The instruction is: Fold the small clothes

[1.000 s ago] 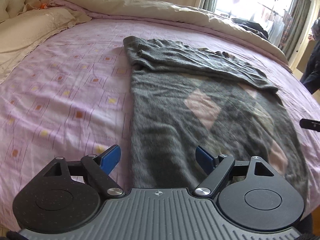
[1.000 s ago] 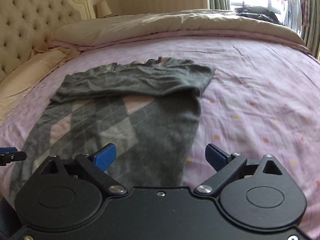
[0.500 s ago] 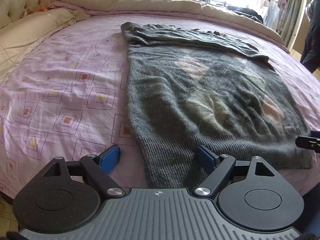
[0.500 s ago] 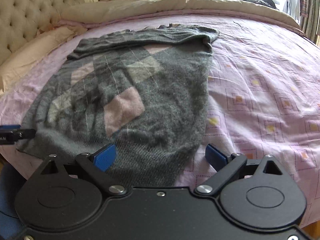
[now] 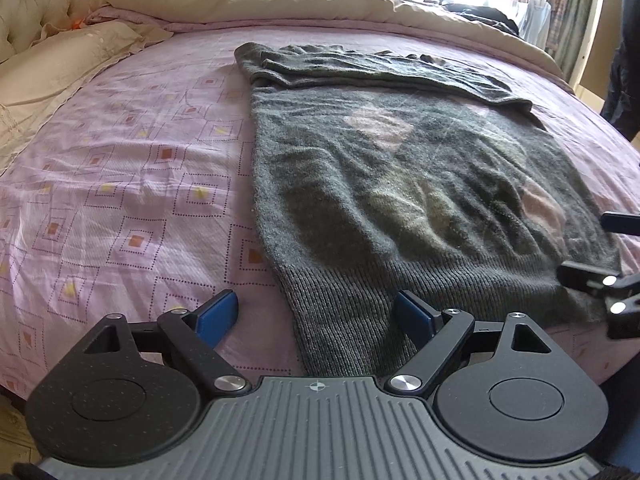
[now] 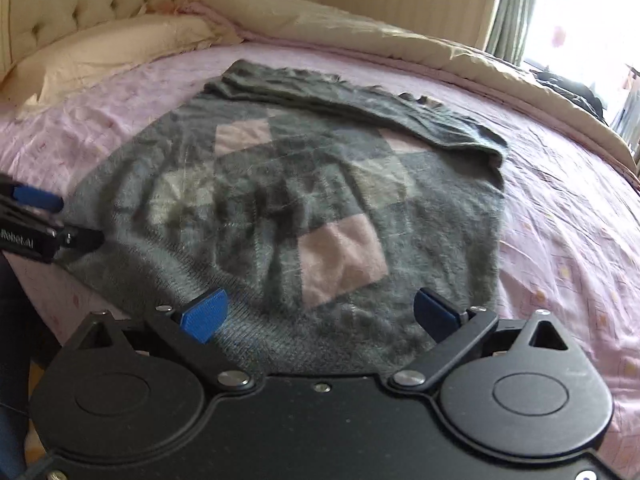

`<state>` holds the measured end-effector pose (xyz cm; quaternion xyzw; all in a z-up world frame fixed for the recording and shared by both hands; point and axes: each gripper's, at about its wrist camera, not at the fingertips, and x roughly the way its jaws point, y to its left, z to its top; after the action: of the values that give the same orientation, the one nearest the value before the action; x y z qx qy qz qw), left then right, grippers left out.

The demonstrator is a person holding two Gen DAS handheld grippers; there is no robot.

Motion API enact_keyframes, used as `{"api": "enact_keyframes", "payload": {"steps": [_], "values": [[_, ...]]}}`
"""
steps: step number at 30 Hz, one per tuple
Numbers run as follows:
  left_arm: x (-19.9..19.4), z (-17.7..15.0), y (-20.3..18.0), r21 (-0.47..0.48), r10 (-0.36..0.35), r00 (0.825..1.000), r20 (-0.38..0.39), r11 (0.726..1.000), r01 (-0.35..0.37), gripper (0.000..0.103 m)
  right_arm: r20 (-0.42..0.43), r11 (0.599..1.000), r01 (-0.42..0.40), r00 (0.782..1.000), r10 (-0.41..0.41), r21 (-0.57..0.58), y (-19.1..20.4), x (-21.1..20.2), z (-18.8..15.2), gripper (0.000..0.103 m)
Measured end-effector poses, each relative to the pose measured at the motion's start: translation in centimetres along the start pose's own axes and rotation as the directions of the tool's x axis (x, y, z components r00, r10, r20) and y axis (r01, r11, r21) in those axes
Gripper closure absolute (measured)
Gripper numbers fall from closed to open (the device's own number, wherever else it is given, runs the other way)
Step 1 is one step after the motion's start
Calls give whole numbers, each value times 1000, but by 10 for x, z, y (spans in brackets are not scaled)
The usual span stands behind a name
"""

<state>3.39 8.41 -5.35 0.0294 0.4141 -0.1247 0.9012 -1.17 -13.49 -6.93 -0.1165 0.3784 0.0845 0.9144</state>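
Both your grippers sit at the sweater's hem.
Your left gripper (image 5: 316, 316) and right gripper (image 6: 320, 314) gape wide, straddling corners of the grey sweater (image 5: 400, 184), pinching nothing.

- Left wrist view: low over near bed edge, facing headboard-ward, close to sweater (image 5: 400, 184) hem
- Right wrist view: same edge; shares sweater (image 6: 304, 208)

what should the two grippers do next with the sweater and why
Probably ease both down and close on the hem. The sweater lies flat on the bed, sleeves already folded across the top. The left hand-held gripper is open at the hem's left corner, and the right hand-held gripper is open over the hem near its other corner, neither pinching fabric yet.
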Motion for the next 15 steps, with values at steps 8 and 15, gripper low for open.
{"api": "enact_keyframes", "payload": {"steps": [8,15], "values": [[-4,1,1,15,-50,999,-9,999,50,18,43,920,-289,957,288,265,-46,-37,-15,4],[-1,3,3,29,-69,997,-26,997,70,19,-45,853,-236,956,290,466,-115,-27,-35,23]]}}
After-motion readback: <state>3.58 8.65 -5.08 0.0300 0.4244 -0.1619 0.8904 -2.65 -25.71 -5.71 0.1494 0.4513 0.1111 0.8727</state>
